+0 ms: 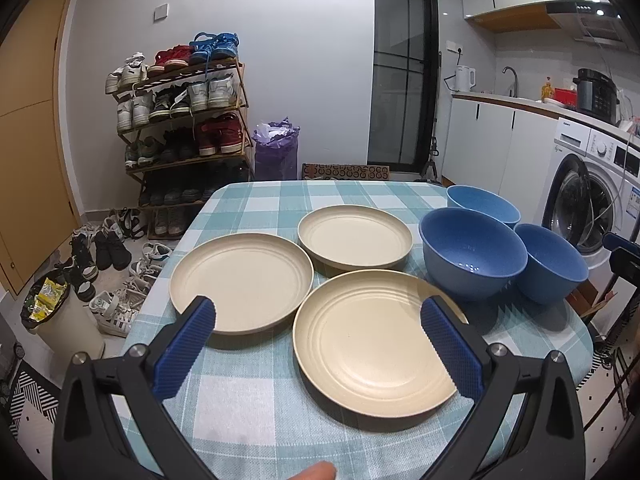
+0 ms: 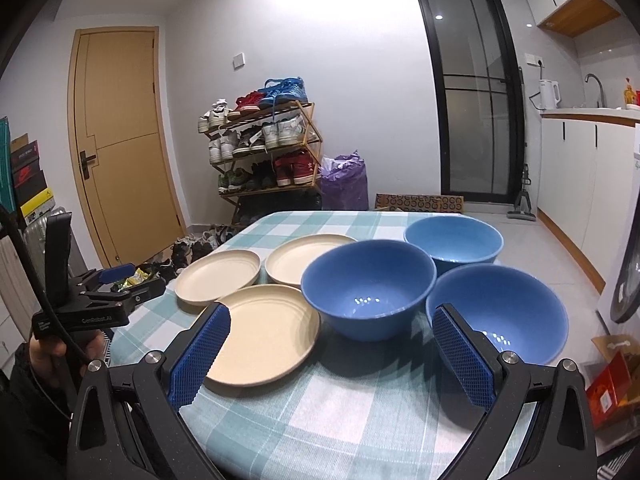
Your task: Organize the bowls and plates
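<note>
Three round cream plates and three round blue bowls sit on a table with a green and white checked cloth (image 1: 256,400). The near cream plate (image 1: 372,344) lies closest, the left cream plate (image 1: 240,280) is just beside it, and the far cream plate (image 1: 354,240) sits behind them. To the right stand the middle blue bowl (image 1: 472,256), the far blue bowl (image 1: 482,204) and the right blue bowl (image 1: 550,268), close together.

The left gripper (image 1: 318,312) hangs over the near plate, wide open and holding nothing. The right gripper (image 2: 332,320) hangs in front of the bowls, also wide open and empty.

Behind the table stands a wooden shoe rack full of shoes (image 1: 184,116).
</note>
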Available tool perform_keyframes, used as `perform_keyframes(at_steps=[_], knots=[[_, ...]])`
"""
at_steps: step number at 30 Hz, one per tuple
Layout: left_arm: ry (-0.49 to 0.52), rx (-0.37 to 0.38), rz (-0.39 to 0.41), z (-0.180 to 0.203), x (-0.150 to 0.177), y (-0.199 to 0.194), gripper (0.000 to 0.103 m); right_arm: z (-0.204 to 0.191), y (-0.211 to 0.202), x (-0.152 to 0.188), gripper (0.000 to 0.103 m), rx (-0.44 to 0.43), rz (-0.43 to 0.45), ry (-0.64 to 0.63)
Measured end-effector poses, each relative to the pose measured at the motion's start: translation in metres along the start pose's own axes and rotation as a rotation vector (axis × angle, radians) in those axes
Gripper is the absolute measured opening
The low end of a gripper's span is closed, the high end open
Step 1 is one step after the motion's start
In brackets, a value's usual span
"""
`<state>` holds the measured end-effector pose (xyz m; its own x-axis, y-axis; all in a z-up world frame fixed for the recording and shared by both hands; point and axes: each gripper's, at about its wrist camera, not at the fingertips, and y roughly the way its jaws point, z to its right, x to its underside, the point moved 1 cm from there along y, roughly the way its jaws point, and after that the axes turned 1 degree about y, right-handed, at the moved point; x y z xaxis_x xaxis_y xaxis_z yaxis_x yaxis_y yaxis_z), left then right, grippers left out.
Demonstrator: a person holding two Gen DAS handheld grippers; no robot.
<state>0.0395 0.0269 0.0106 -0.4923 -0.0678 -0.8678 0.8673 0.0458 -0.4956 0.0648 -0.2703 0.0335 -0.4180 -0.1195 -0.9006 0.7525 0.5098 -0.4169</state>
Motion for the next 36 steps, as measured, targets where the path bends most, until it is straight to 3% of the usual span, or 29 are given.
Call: perform_keyframes(at_steps=[14,36], knots=[[0.012,-0.03,-0.008,-0.013,-0.044,0.016,0.103,-0.006,0.023,-0.056,0.103,-0.048,-0.031,-0.024],[0.043,-0.013,-0.024,-0.019,-0.101,0.065,0.103,-0.001,0.085,-0.14,0.103,-0.071,-0.088,-0.023]])
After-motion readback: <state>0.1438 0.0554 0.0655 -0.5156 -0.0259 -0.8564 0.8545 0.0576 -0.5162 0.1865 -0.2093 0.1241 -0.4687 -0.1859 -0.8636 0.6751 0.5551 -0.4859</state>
